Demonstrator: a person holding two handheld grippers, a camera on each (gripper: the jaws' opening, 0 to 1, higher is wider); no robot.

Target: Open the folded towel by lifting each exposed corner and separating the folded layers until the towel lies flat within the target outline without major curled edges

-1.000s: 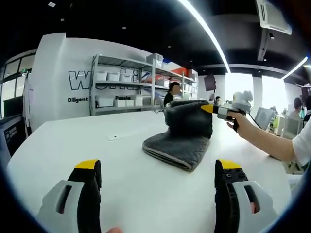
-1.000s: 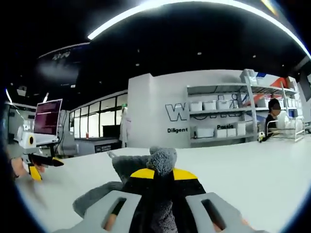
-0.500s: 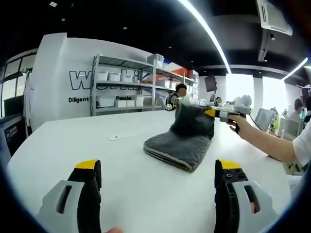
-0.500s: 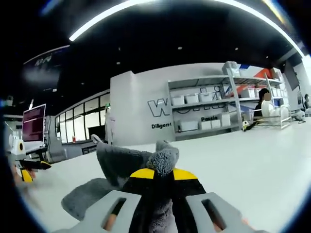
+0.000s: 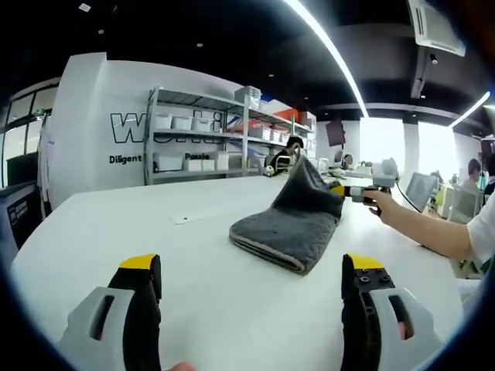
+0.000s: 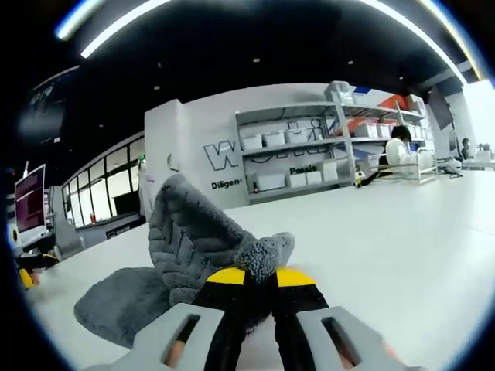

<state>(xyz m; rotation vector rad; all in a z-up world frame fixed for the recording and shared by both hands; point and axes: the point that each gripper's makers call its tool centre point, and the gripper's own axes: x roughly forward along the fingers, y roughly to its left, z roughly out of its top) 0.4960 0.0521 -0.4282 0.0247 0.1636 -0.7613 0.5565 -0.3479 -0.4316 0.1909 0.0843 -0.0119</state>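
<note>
Grey towel (image 5: 288, 229) corner is pinched up by the closed right gripper (image 6: 253, 277) above the table (image 5: 193, 263); left gripper (image 5: 251, 270) is held apart.

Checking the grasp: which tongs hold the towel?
The right tongs, shut on the grey towel corner; the left tongs are open, short of it.

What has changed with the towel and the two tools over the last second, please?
The right tool, shut on a towel corner, has drawn the lifted layer lower and outward. The left tool stayed open and apart, and the towel's lower folds stayed on the table.
</note>
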